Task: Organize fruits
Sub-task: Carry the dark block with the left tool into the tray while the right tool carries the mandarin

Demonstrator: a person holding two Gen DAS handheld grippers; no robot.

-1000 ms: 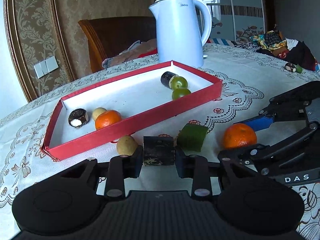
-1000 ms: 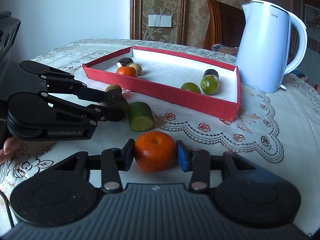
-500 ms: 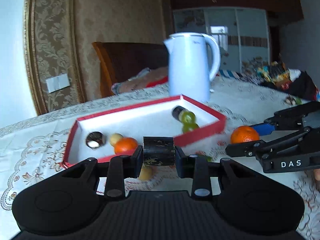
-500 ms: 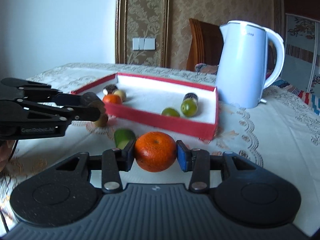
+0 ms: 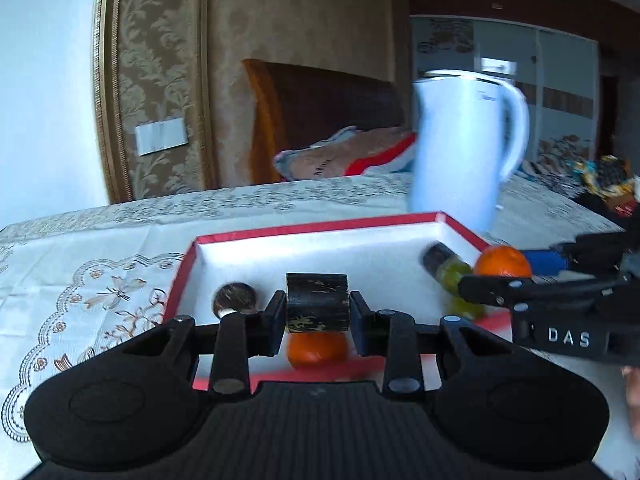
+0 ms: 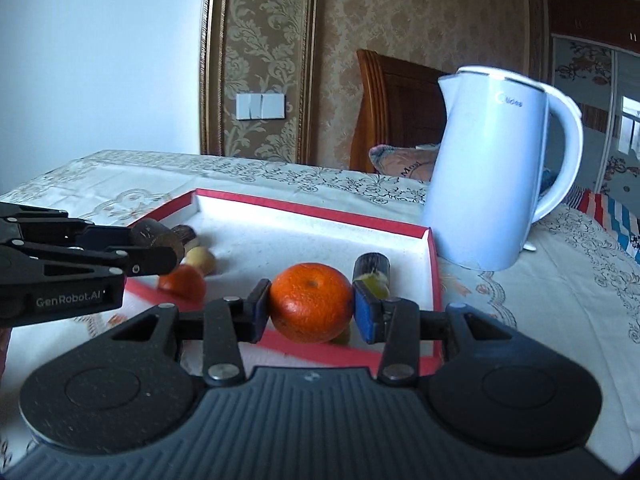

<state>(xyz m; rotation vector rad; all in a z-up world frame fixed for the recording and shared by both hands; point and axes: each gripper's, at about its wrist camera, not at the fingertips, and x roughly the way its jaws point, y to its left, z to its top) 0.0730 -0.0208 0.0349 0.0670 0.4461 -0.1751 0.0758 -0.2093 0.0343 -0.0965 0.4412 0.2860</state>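
Observation:
My left gripper (image 5: 318,307) is shut on a dark cylindrical piece (image 5: 317,302) and holds it above the left end of the red tray (image 5: 320,227). My right gripper (image 6: 311,307) is shut on an orange mandarin (image 6: 311,301) over the tray's (image 6: 312,212) right end. In the tray lie another mandarin (image 5: 317,350), a dark round fruit (image 5: 234,298), a pale small fruit (image 6: 200,258), a dark cylinder (image 6: 371,263) and green fruits (image 5: 454,272). The right gripper with its mandarin (image 5: 502,262) shows in the left wrist view; the left gripper (image 6: 154,242) shows in the right wrist view.
A white electric kettle (image 6: 496,168) stands right behind the tray's far right corner. A wooden chair (image 5: 320,120) with cloth on it is behind the table. The lace tablecloth (image 5: 100,240) stretches to the left of the tray.
Both grippers have lifted their loads and moved forward over the tray. The green piece and brown fruit left on the cloth have dropped out of sight.

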